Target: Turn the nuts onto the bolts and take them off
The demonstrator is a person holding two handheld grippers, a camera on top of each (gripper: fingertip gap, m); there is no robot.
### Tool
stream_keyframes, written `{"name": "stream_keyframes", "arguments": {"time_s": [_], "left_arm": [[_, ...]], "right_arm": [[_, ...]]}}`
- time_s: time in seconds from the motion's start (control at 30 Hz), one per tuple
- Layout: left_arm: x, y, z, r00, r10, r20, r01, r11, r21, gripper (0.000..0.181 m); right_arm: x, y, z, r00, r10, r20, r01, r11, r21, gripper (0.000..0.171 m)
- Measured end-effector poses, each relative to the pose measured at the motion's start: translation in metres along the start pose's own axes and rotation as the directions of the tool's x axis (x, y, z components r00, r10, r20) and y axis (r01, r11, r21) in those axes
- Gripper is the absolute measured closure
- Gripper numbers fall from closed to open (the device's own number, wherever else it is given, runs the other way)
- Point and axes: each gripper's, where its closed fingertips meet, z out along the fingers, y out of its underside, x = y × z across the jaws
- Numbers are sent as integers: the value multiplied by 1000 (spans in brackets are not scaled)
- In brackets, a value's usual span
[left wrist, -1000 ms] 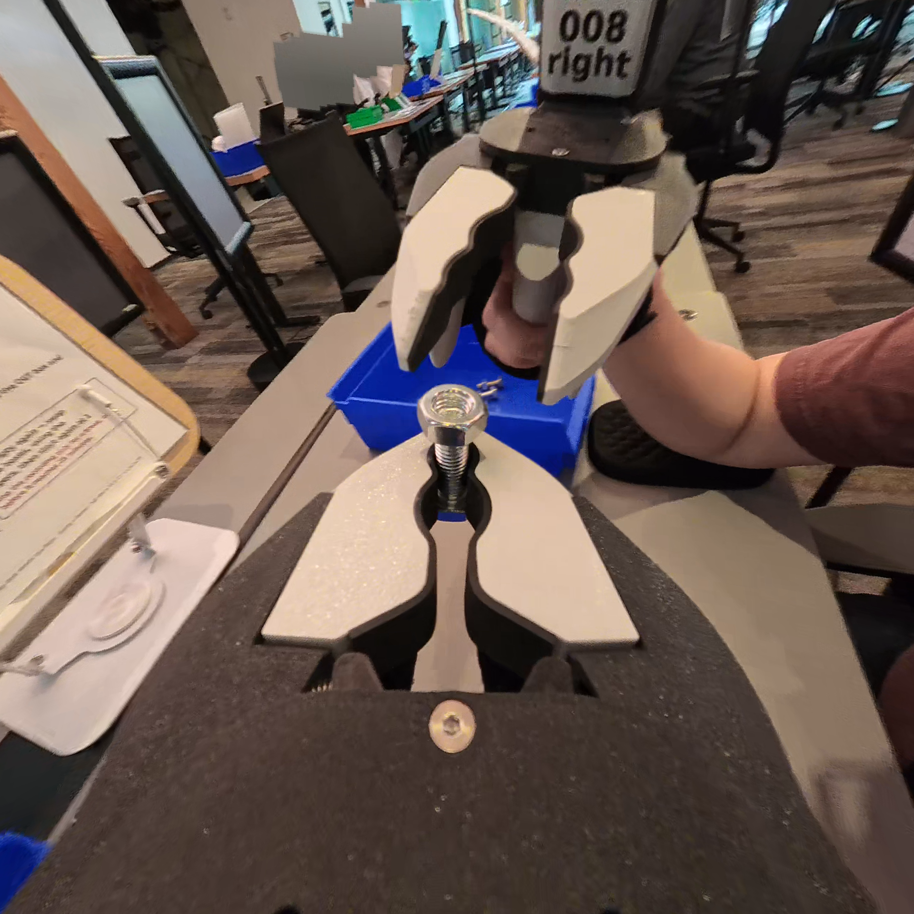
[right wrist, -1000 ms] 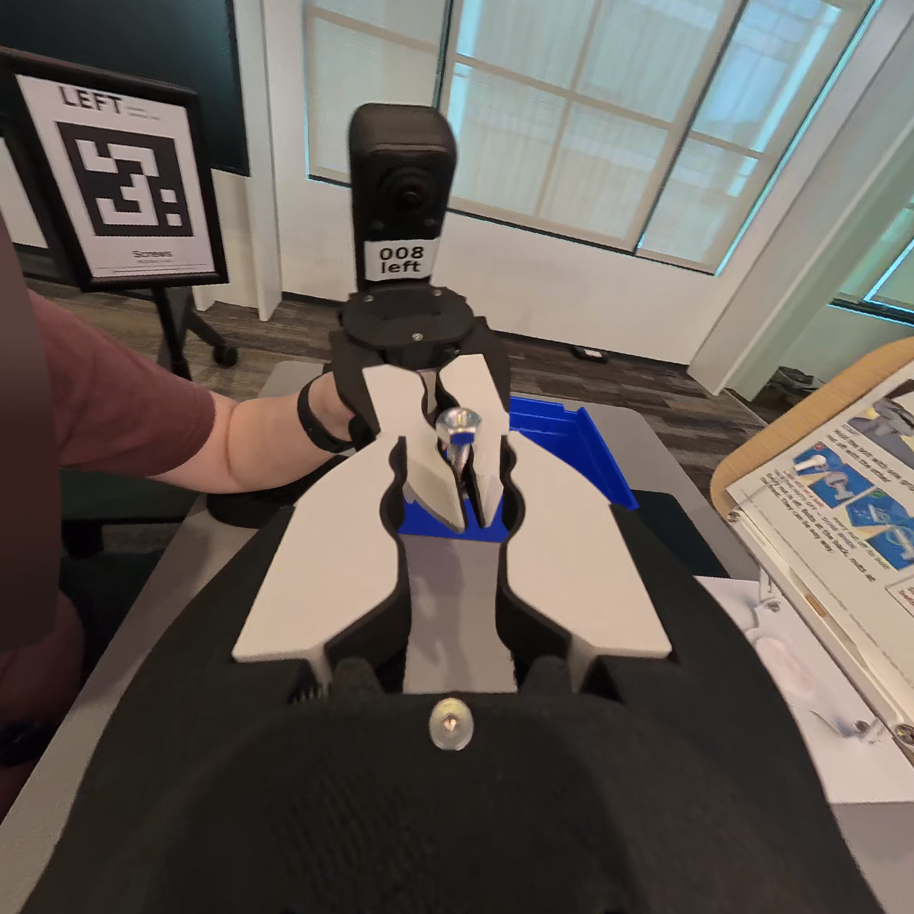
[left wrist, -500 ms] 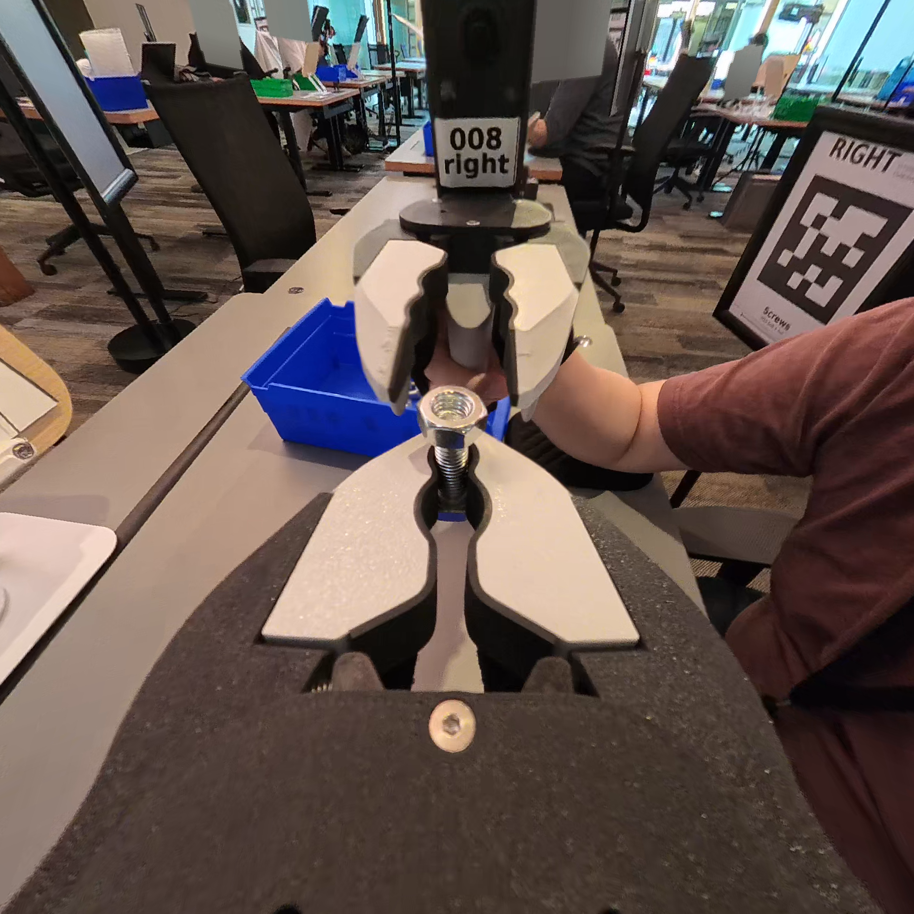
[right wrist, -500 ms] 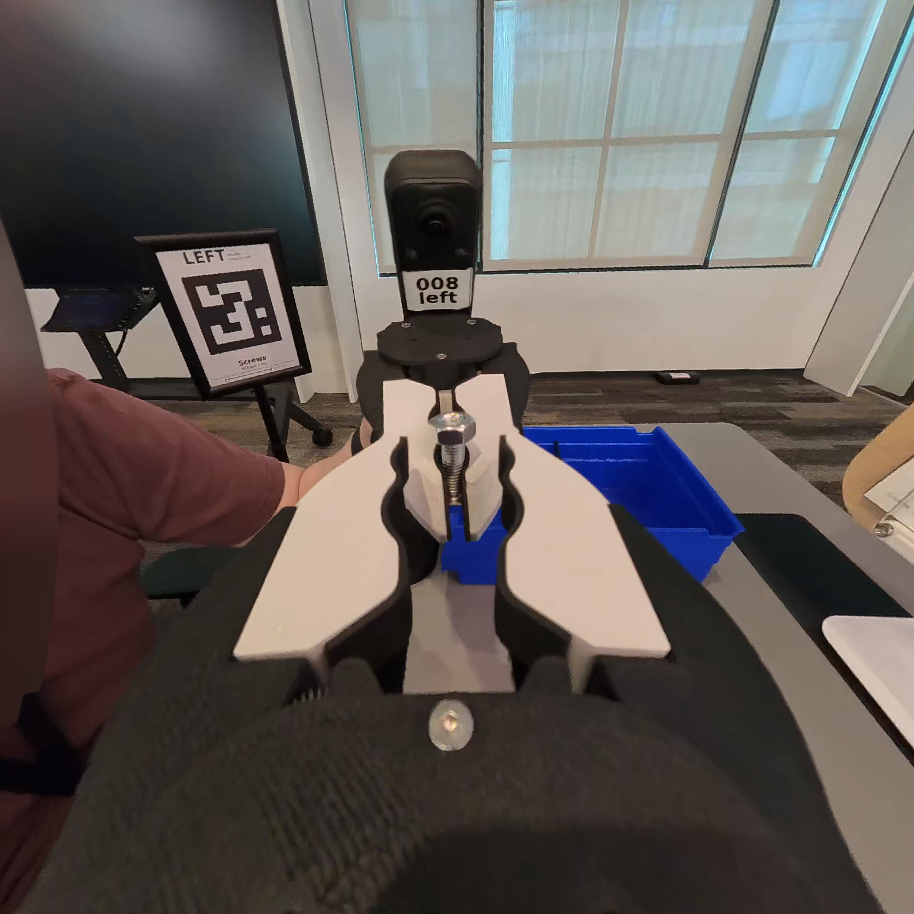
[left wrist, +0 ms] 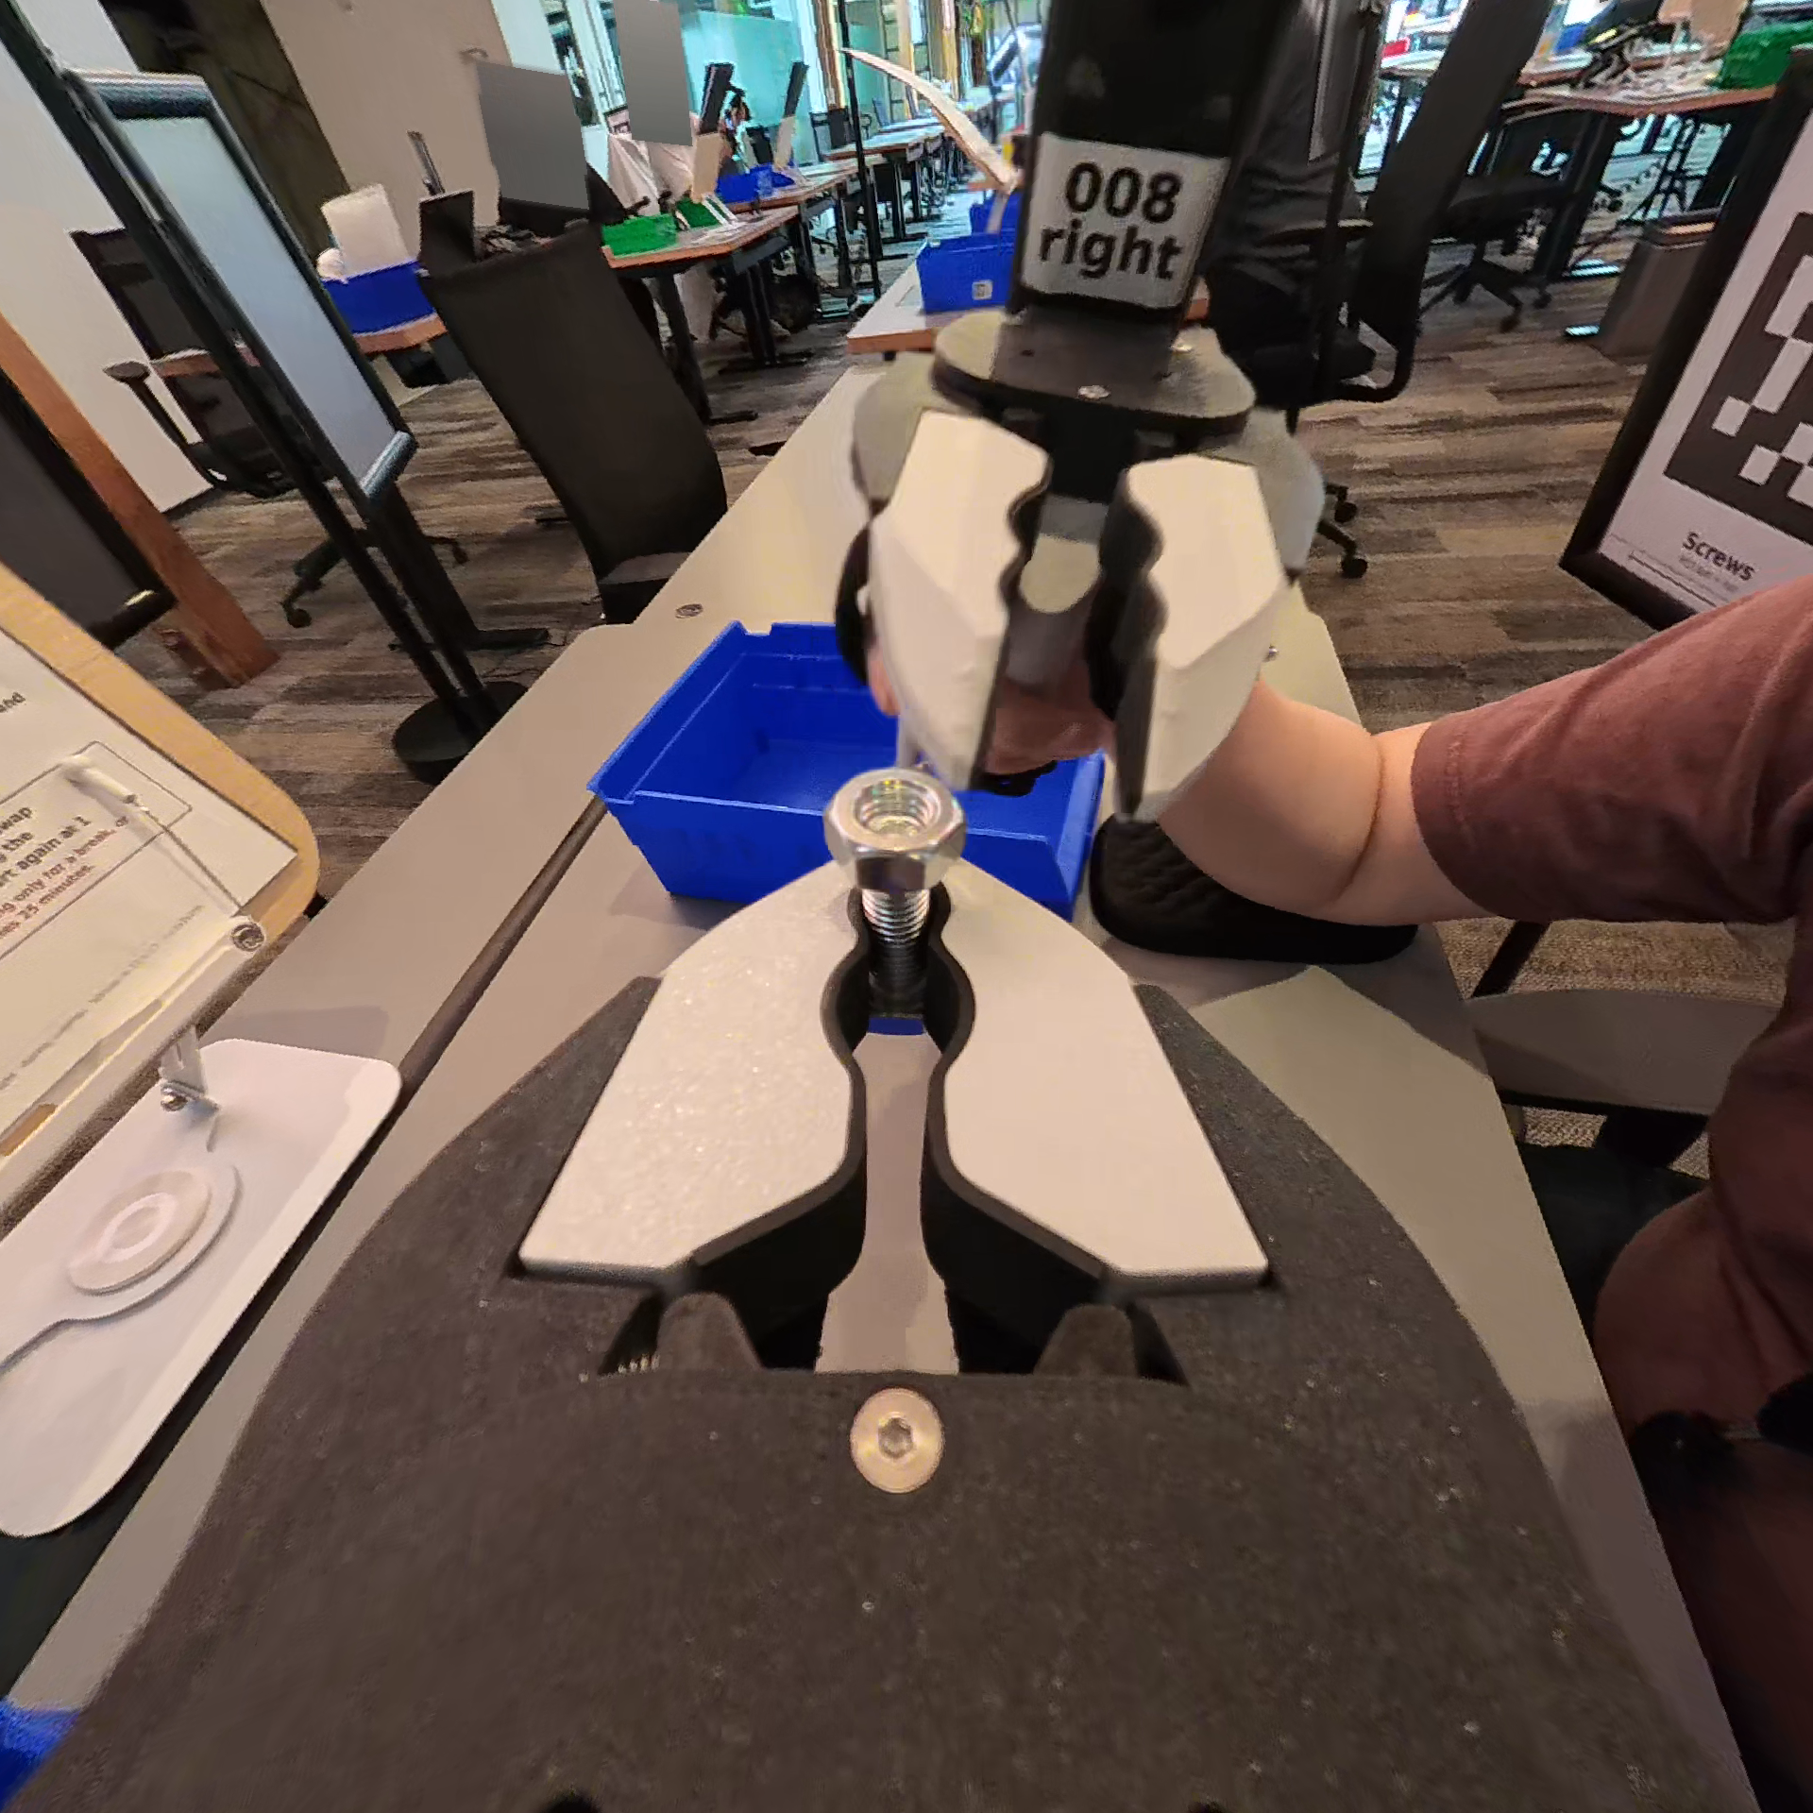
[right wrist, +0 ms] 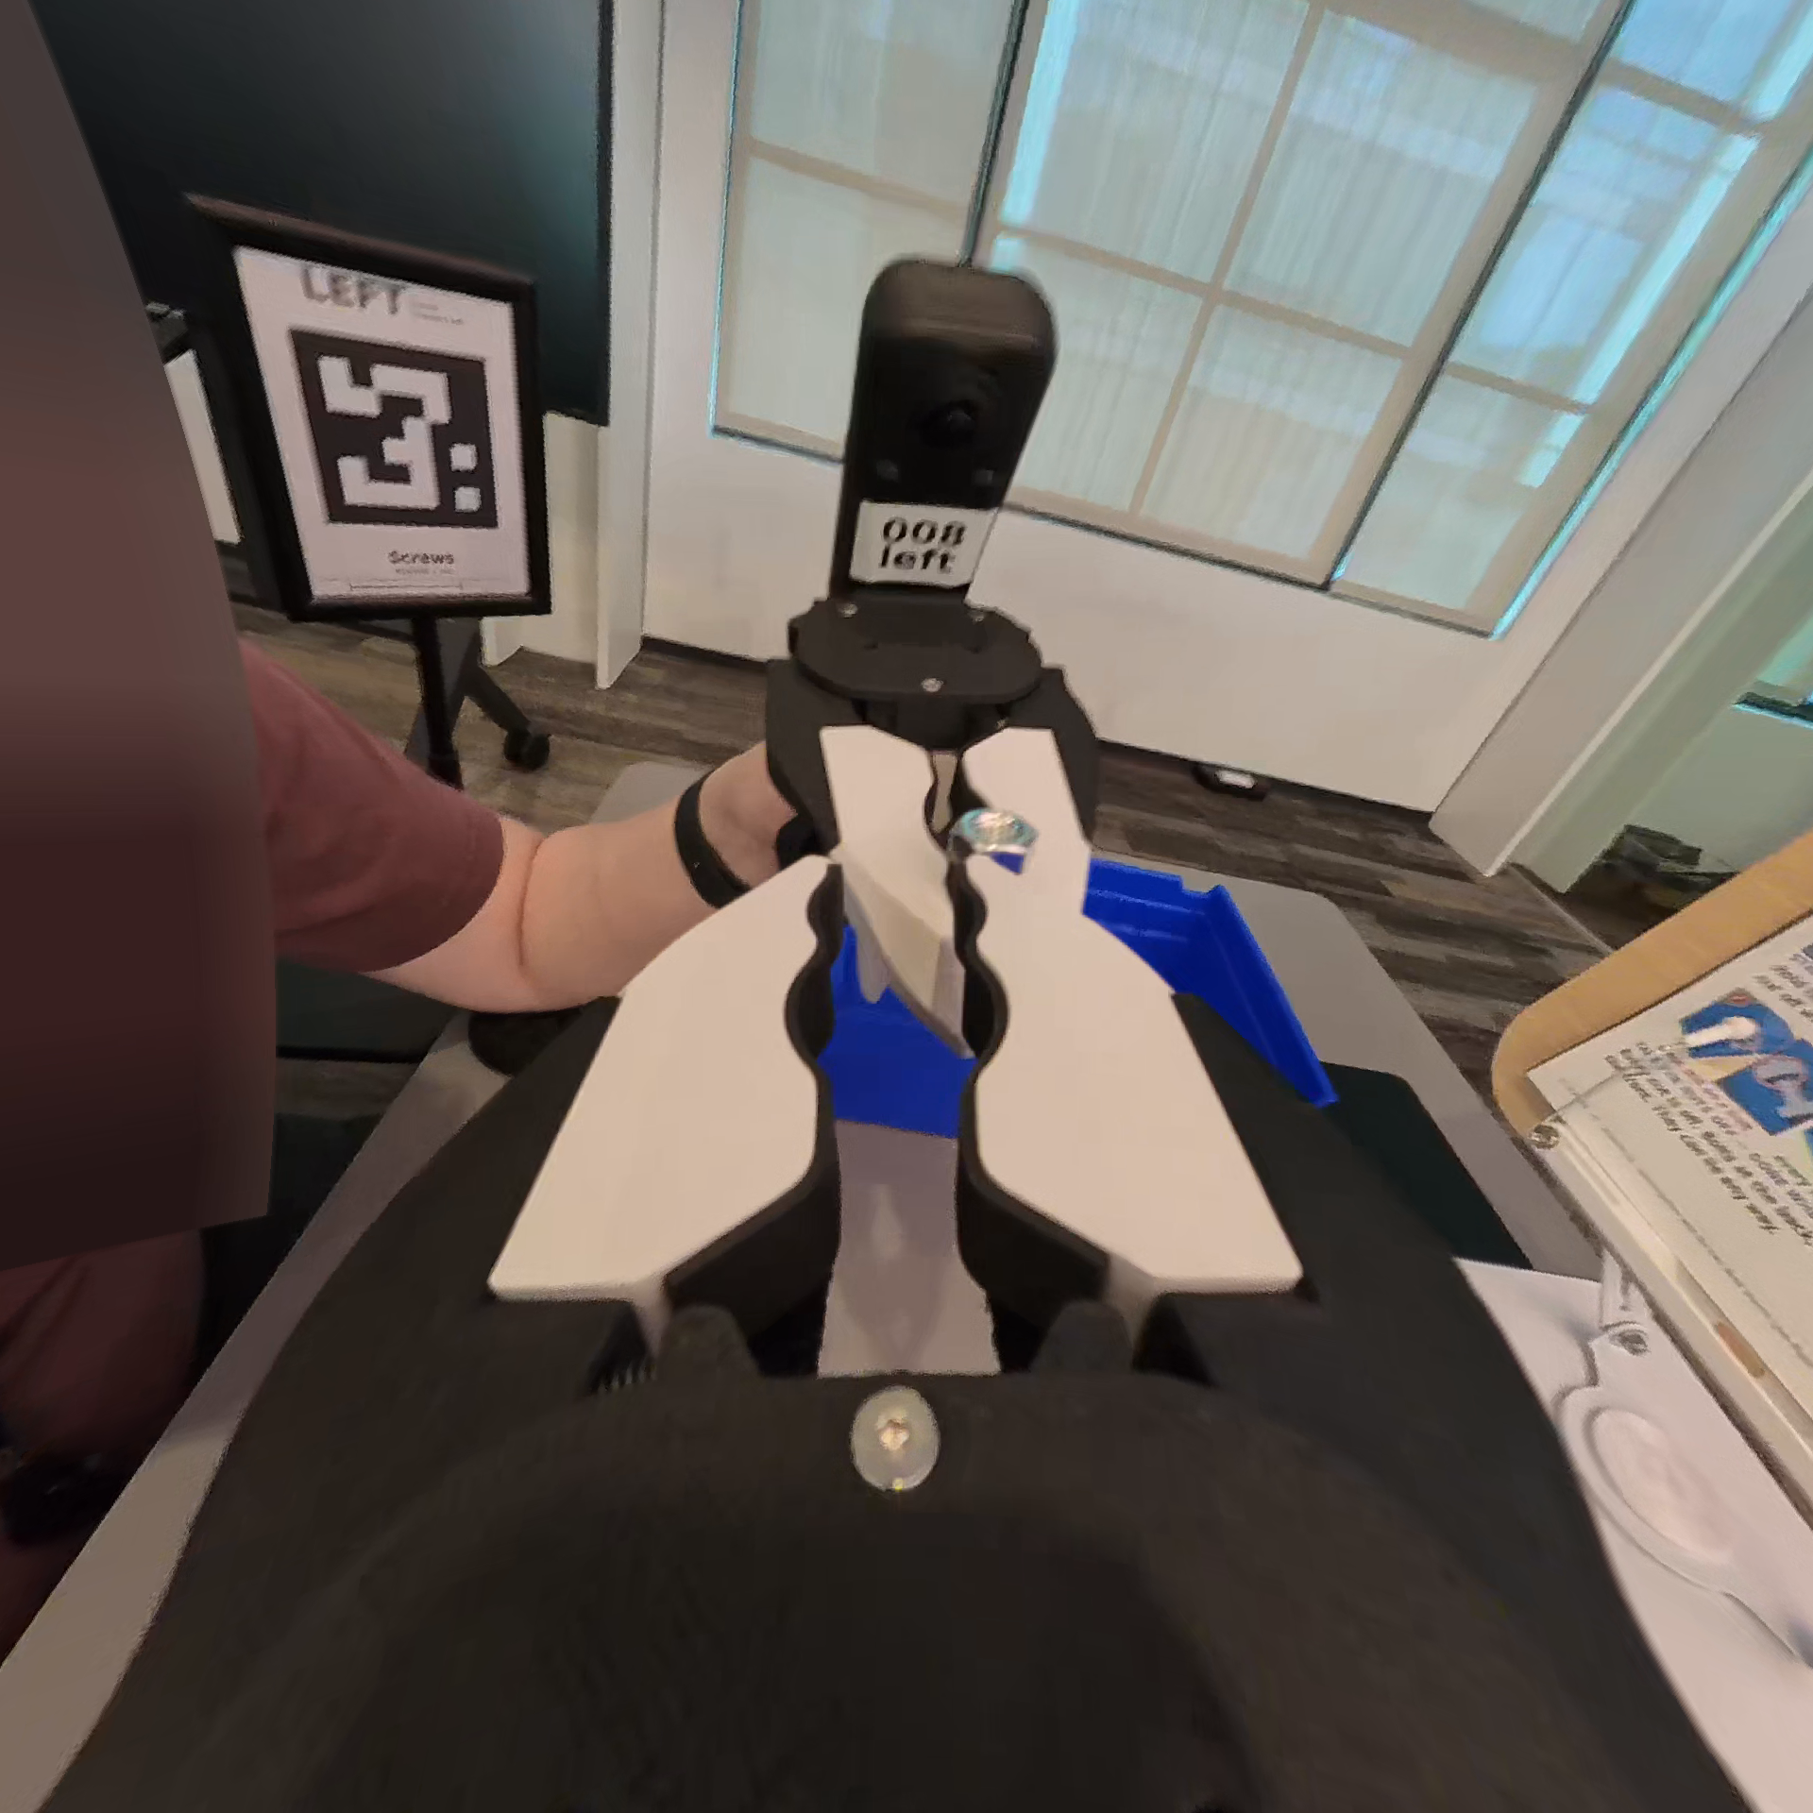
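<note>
To do this step well, the right claw [left wrist: 1040, 785] should drop squarely over the nut [left wrist: 895, 822], its fingers flat on two opposite faces, before any turning. The left claw [left wrist: 898, 942] is clamped on the bolt [left wrist: 891, 932], holding it upright above the surface, just in front of the blue bin [left wrist: 746, 785]. The nut sits at the bolt's top; the right claw hangs just above and beyond it, parted, empty, touching nothing.

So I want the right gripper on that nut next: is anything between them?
Nothing visible: the right gripper hangs open just beyond the nut, which sits exposed atop the bolt clamped by the left gripper.
</note>
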Motion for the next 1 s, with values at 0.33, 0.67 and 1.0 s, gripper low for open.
{"name": "stream_keyframes", "arguments": {"time_s": [0.33, 0.67, 1.0], "left_arm": [[-5, 2, 2, 1000, -16, 18, 16, 1000, -3, 177], [-9, 6, 6, 998, 5, 63, -3, 1000, -21, 177], [-1, 5, 12, 999, 11, 32, -10, 1000, -14, 177]], "right_arm": [[-4, 6, 2, 1000, 1, 3, -1, 998, -61, 151], [-1, 13, 15, 998, -17, -54, 12, 996, -84, 96], [-2, 9, 27, 996, -31, -88, 28, 999, -26, 79]]}}
